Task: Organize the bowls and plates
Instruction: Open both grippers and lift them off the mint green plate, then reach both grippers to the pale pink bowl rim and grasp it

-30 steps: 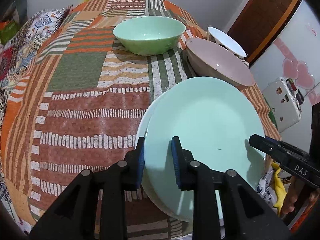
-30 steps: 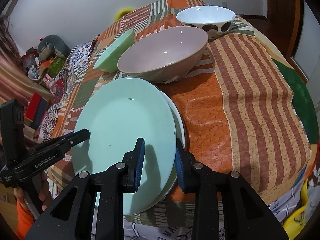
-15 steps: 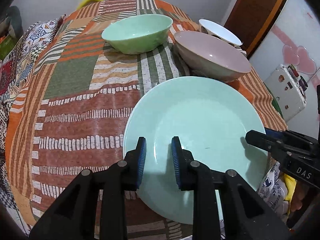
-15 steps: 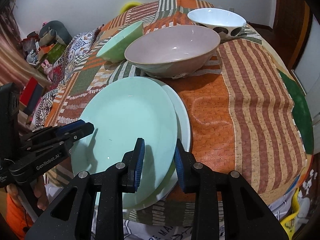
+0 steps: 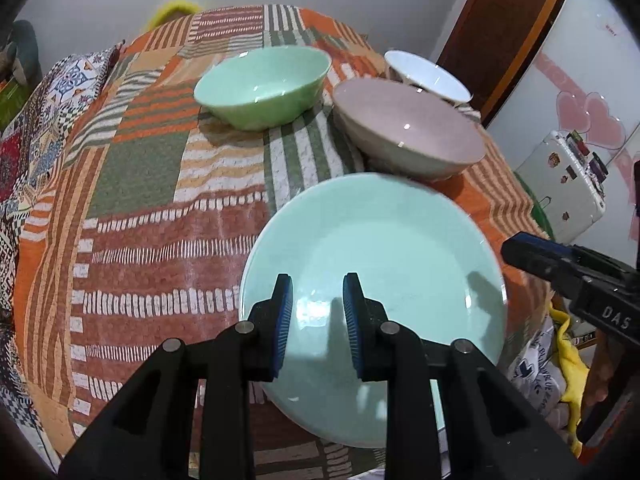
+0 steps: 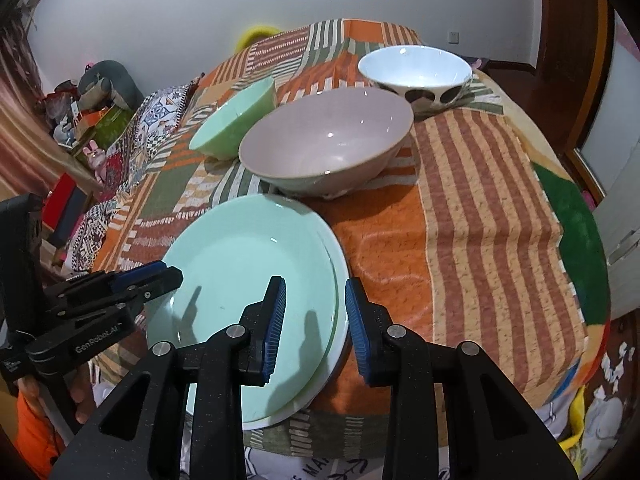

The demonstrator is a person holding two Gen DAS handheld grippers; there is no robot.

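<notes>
Green plate now lies on the white plate, both grippers above it.

One second ago the mint green plate [image 6: 248, 276] sat shifted to one side on the white plate [image 6: 338, 344]; now it lies almost centred on it, at the near edge of the table with the patchwork cloth [image 6: 480, 220], and only a thin white rim shows at the right. The left gripper [image 5: 318, 320] and the right gripper [image 6: 314, 320] hang over the plate, each with a narrow gap between the blue pads and nothing held in it. Behind the plates stands the pink bowl [image 6: 332, 148], very near the green plate's far rim; the green bowl [image 5: 264, 86] is to its left, and the white bowl with dark spots [image 6: 416, 74] behind it.
</notes>
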